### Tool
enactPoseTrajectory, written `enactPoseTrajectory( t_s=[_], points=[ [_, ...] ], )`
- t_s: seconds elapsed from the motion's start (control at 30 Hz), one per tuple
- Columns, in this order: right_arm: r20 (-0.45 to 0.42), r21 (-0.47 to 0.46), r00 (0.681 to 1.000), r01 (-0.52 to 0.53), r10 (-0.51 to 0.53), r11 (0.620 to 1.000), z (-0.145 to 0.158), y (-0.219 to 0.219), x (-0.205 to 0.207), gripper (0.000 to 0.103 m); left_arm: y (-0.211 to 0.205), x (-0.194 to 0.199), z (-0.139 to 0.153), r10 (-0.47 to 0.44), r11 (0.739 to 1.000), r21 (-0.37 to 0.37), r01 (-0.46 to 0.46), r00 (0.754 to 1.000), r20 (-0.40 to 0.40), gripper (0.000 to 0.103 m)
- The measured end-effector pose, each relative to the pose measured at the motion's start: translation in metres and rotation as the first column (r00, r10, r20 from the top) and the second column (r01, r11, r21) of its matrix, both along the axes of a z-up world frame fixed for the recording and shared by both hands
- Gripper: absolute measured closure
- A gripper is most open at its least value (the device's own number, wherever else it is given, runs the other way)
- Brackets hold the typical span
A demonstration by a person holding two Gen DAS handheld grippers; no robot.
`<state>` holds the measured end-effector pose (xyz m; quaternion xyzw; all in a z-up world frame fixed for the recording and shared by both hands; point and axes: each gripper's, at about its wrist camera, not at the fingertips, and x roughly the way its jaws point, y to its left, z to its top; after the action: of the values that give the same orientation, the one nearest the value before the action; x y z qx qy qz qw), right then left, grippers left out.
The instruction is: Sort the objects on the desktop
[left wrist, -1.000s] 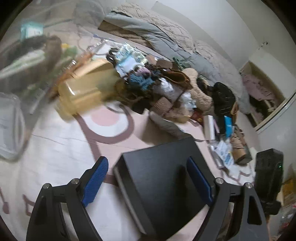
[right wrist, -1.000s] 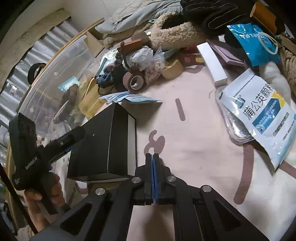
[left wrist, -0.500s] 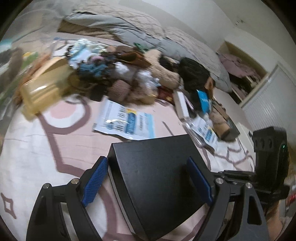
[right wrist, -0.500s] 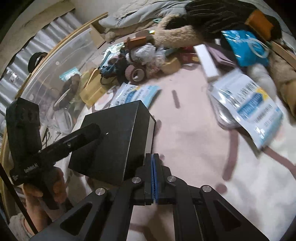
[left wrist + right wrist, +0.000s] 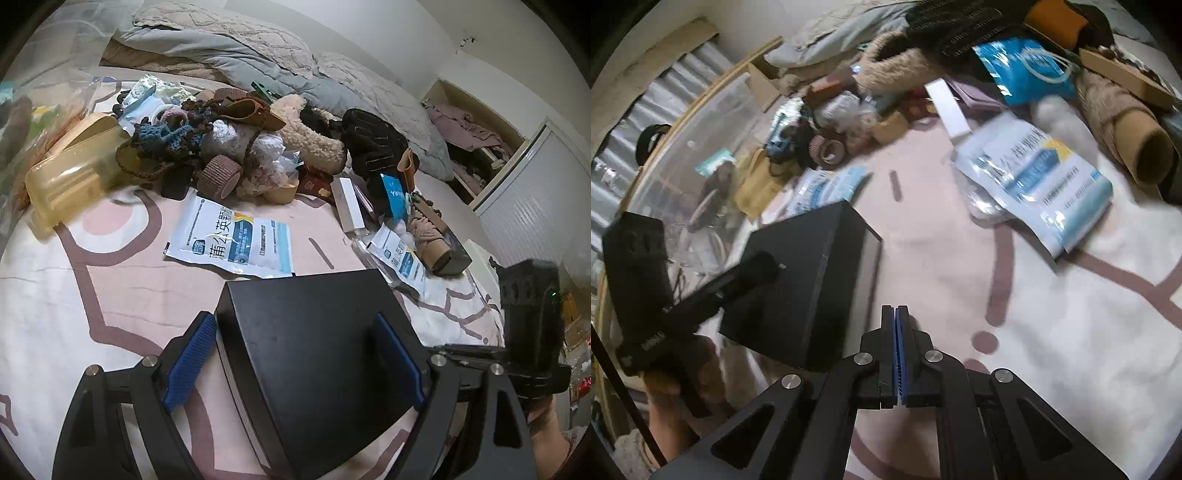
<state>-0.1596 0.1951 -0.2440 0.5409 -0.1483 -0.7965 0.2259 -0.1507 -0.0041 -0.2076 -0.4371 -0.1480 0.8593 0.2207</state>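
My left gripper (image 5: 295,332) is shut on a black box (image 5: 317,354); its blue pads press the box's two sides, and the box hangs tilted just above the pink patterned bedspread (image 5: 74,295). The right wrist view shows the same black box (image 5: 812,266) at the left, with a left finger (image 5: 757,266) across its top. My right gripper (image 5: 897,325) is shut with nothing between its pads, over the bedspread to the right of the box. A blue-and-white sachet (image 5: 236,240) lies flat just beyond the box.
Beyond the box lies a pile: yellow translucent container (image 5: 70,173), brown tape roll (image 5: 218,173), slim white box (image 5: 347,206), black glove (image 5: 376,144). A second sachet (image 5: 1034,173) and a cardboard tube (image 5: 1137,147) lie at the right. A clear plastic bin (image 5: 701,147) stands at the left.
My left gripper carried the black box back from the pile and rolled, uncovering the sachet behind it. My right gripper drifted over the bedspread, still shut.
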Motion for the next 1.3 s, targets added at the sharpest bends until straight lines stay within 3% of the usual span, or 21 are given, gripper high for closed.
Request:
enactPoseTrajectory(
  t_s=[0.2,0.43,0.67,0.77,0.93,1.3],
  points=[
    [-0.003,-0.006,0.999,0.042,-0.042,0.999,-0.001,0.012,0.008,0.096,-0.006,0.0,-0.001,0.004,1.0,0.018,-0.004,1.0,0.004,0.016],
    [-0.017,0.016,0.999,0.04,-0.039,0.999,-0.002,0.009,0.008,0.096,-0.028,-0.001,-0.002,0.092,0.996,0.012,-0.092,0.996,0.002,0.015],
    [-0.016,0.013,0.999,0.04,-0.04,0.999,-0.003,0.008,0.009,0.096,-0.037,-0.001,-0.009,0.106,0.994,0.023,-0.106,0.994,0.016,0.013],
    [-0.024,0.018,0.999,0.035,-0.035,0.999,-0.002,0.007,0.009,0.096,-0.039,-0.002,-0.009,0.116,0.993,-0.002,-0.116,0.993,0.003,0.013],
    [-0.034,0.054,0.999,0.011,-0.009,0.998,-0.002,0.002,0.008,0.096,-0.028,0.003,-0.001,0.1,0.985,-0.131,-0.11,0.992,-0.081,0.012],
    [-0.025,0.097,0.988,-0.148,0.151,0.984,-0.005,-0.024,0.021,0.096,-0.031,0.002,-0.001,0.11,0.984,-0.136,-0.118,0.992,-0.066,0.012]
  ],
)
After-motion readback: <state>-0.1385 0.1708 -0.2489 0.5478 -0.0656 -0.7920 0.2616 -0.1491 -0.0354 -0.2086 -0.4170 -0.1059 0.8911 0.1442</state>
